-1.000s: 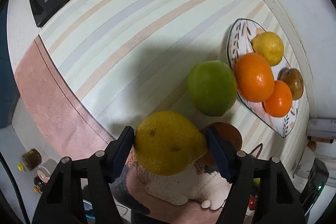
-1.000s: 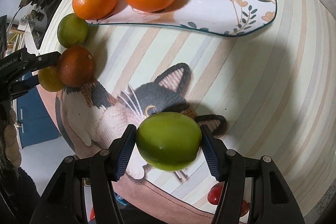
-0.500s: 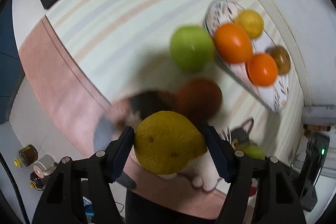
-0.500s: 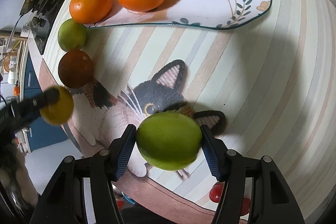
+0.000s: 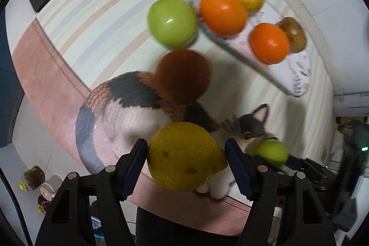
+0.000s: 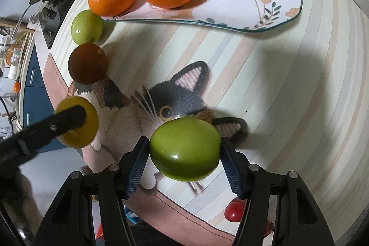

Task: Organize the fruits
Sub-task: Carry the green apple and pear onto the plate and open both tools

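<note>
- Left gripper (image 5: 186, 161): jaws about half open, clamped on a yellow lemon (image 5: 184, 156), held above the near edge of the cat mat (image 5: 129, 93). Lemon's long axis runs jaw to jaw, roughly 9–3 o'clock; pointed tip toward 4 o'clock.
- Right gripper (image 6: 184, 151): jaws under half open, clamped on a green fruit (image 6: 185, 149) over the cat's face. Long axis also 9–3, slightly squat; no stem end visible.
- Loose on the mat, at 11 o'clock in the right view: brown fruit (image 6: 87, 63), then green apple (image 6: 86, 26) touching the plate rim.
- Far: plate (image 6: 265, 8) at 12 o'clock holds two oranges, a lemon and a brownish fruit; right half bare.
- Judgement: about halfway. Four plated, two in hand, two to collect.
</note>
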